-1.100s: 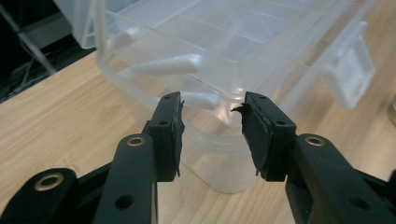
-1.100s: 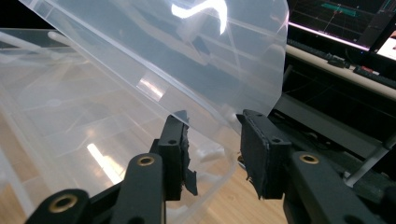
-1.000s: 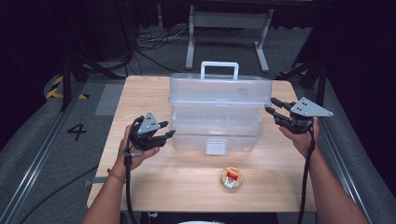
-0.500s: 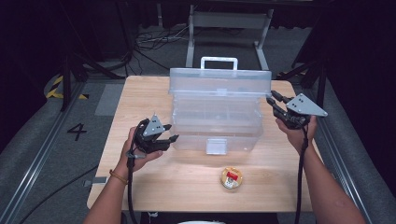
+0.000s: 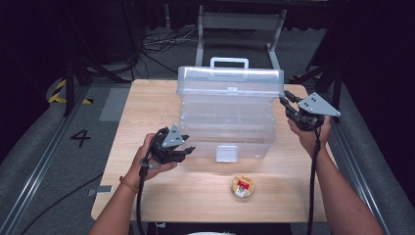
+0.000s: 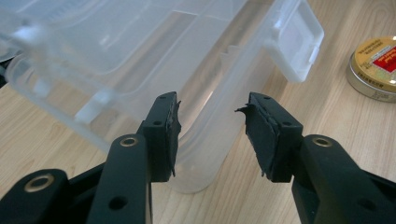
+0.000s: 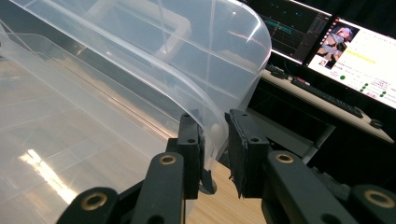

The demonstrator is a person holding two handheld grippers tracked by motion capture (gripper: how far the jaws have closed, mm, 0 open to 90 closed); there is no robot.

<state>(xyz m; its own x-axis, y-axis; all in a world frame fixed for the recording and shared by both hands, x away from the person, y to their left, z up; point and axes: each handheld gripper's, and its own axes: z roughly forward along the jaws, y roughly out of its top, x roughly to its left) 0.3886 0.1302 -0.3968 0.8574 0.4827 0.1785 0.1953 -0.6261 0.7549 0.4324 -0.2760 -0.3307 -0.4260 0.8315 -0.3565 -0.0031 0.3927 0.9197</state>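
Writing is showing in few places: a red label with pale print is sitting on the gold lid of the tin [image 5: 242, 186], too small for you to read, and a painted "4" [image 5: 80, 137] is lying on the floor well left of the box. Screens [image 7: 355, 51] with small unreadable text are glowing behind the box in the right gripper view.

You are working on the box [image 5: 227, 117], a clear plastic case with a white handle on top, standing at the middle of the table [image 5: 147, 112]. Its lid [image 5: 230, 81] is standing lifted off the base at the right end, and through the clear walls you are seeing dividers inside but no contents that can be made out. A white latch [image 5: 226, 153] is hanging at the front of the box, and the tin is lying on the table just in front of the box, a little right of that latch.

Your left gripper [image 6: 210, 130] is hovering at the box's front left corner with its jaws spread, the rounded corner showing between them but untouched. Your right gripper [image 7: 215, 140] is sitting at the box's right end, its jaws nearly together and pinching the curved corner edge of the lid.
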